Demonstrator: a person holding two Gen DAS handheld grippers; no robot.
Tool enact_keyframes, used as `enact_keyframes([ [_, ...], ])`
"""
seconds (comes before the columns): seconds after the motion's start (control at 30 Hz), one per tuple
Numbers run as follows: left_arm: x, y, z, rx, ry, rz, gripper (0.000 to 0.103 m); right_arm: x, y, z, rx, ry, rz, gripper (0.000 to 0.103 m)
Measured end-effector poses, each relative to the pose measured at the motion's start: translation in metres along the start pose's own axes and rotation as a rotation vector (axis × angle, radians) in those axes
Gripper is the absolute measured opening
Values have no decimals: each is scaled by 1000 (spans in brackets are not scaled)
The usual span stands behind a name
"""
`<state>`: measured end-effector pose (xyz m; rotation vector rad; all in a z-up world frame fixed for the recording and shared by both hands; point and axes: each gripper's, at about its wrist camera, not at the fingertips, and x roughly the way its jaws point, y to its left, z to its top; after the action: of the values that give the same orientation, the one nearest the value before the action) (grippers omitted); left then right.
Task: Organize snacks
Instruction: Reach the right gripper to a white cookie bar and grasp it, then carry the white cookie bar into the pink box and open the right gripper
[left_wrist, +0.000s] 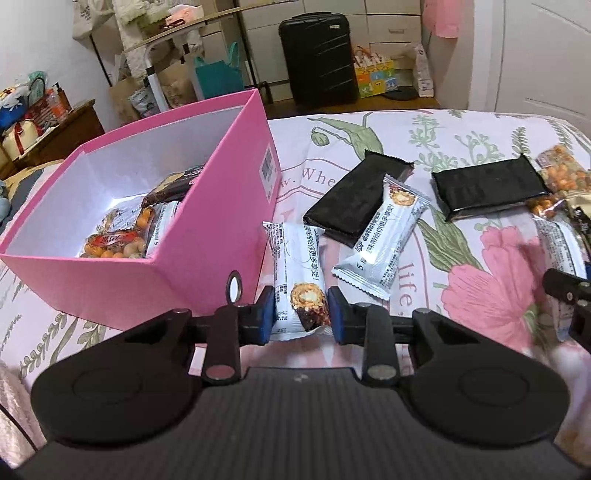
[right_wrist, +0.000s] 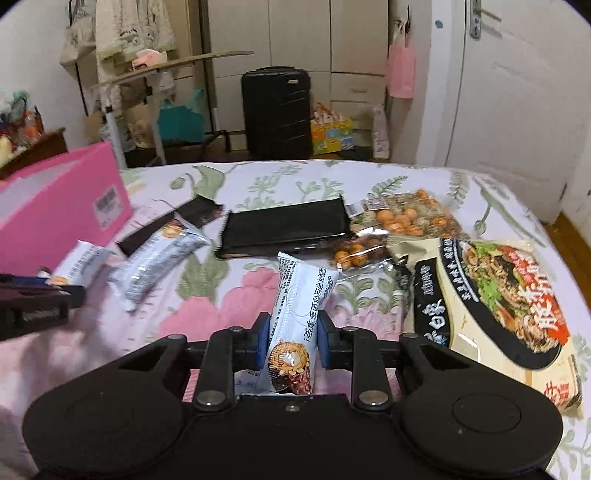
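Note:
A pink box (left_wrist: 207, 236) with a white inside stands on the flowered bedspread at the left and holds several snack packs (left_wrist: 122, 240). My left gripper (left_wrist: 301, 314) is shut on a white wafer-roll packet (left_wrist: 295, 266) just right of the box. My right gripper (right_wrist: 291, 339) is shut on another white wafer-roll packet (right_wrist: 299, 306), and it shows at the right edge of the left wrist view (left_wrist: 569, 291). The box also shows in the right wrist view (right_wrist: 55, 206).
On the bedspread lie a third white packet (left_wrist: 384, 240), two black packs (left_wrist: 351, 199) (left_wrist: 487, 188), peanut bags (right_wrist: 406, 218) and a large noodle packet (right_wrist: 509, 295). A black suitcase (left_wrist: 317, 55), shelves and a door stand beyond the bed.

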<state>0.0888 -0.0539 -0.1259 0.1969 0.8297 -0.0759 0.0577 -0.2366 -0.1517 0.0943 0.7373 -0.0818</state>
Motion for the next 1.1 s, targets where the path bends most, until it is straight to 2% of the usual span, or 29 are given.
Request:
enact_keyframes([
  [0.1,-7,5,3,6,22,-23,29,-6,-4,4,61,44,56,30],
  [0.2,-16,12,4,14,76,-56,29,-9,-6,9,128,142,112,30],
  [0.3,-26,25,4,9,129,-120,29,-19,-4,10,168,173,192,30],
  [0.37,-34,32,4,10,148,-148,29,-28,3,12,168,188,220,30],
  [0.53,-55,44,10,31,159,-154,29,-47,20,21,142,234,266,30],
  [0.7,-72,57,21,3,172,-213,29,-76,45,38,48,190,357,30],
  [0.8,-87,67,25,-8,165,-233,29,-90,61,50,-12,164,381,30],
  [1.0,-113,95,32,-29,138,-248,29,-102,84,72,-58,166,450,30],
  [1.1,-121,112,36,-43,108,-230,29,-103,99,82,-73,173,496,30],
])
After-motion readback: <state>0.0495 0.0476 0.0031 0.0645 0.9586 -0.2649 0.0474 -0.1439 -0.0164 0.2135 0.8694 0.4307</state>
